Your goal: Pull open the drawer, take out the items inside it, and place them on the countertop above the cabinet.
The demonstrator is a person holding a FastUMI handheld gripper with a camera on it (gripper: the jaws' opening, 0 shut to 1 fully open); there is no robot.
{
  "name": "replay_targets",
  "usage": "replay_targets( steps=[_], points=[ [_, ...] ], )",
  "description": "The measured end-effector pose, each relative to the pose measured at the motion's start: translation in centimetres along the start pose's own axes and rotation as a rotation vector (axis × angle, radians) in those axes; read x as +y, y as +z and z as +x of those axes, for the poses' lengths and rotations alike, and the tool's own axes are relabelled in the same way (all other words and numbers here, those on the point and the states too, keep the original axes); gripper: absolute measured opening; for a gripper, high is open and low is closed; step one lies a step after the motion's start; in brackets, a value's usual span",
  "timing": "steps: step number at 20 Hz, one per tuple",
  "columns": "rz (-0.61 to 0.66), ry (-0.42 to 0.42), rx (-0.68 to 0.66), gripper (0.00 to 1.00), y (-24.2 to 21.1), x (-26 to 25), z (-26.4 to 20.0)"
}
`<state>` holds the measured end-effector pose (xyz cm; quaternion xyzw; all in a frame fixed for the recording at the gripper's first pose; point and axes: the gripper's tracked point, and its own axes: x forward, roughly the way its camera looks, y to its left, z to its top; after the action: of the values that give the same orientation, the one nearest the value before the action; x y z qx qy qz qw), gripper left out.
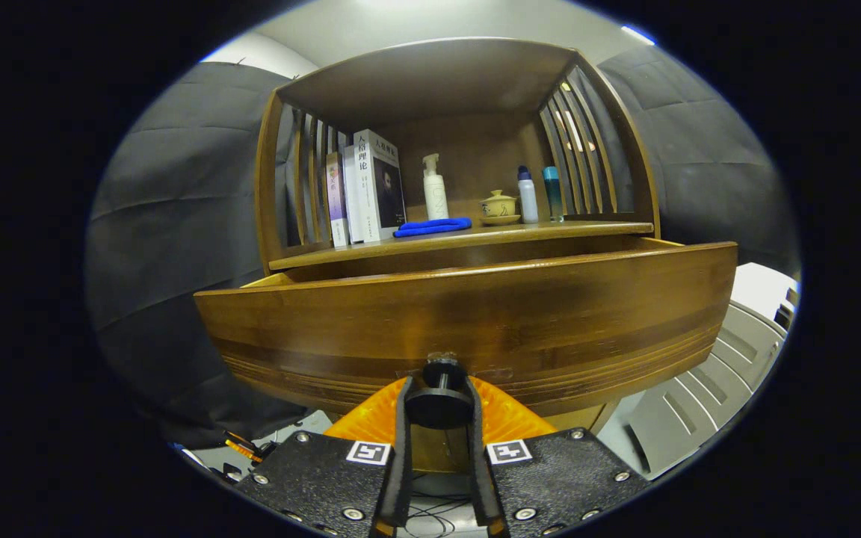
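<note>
Two fingers (403, 418) of the gripper (439, 407) clamped the round dark knob (439, 403) on the smooth, curved wooden drawer (468, 314); the drawer's front hid its contents.

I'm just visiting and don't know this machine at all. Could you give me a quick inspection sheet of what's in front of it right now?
Surface: the wooden countertop above the cabinet carries a row of items.
Job's things: the drawer is pulled partly out; its inside cannot be seen from here.
Knob: the dark knob on the drawer front sits between the claw's fingers.
Clutter: books, a white pump bottle, a blue cloth, a small lidded cup and two slim bottles.
Grippers: the claw has both fingers pressed on the knob.
Cables: thin wires low between the fingers.
Surroundings: dark cloth wall behind; a pale ribbed panel beside the cabinet.
</note>
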<state>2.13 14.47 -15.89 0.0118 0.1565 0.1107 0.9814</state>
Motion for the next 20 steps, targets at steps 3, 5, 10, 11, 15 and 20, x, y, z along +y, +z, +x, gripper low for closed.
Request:
replay_targets(
  steps=[3, 5, 10, 11, 15, 20],
  points=[
    [-0.004, 0.003, -0.005, 0.33, -0.4, 0.1, -1.3],
    [-0.009, 0.006, -0.01, 0.33, -0.7, 0.2, -2.3],
    [-0.007, 0.02, 0.002, 0.33, -1.2, 0.5, -4.2],
    [0.0, 0.025, 0.006, 0.33, -1.3, 0.5, -4.5],
    [0.005, 0.033, 0.002, 0.33, -1.7, 0.6, -5.9],
    [0.018, 0.035, 0.011, 0.33, -2.3, 1.1, -7.3]
  ],
)
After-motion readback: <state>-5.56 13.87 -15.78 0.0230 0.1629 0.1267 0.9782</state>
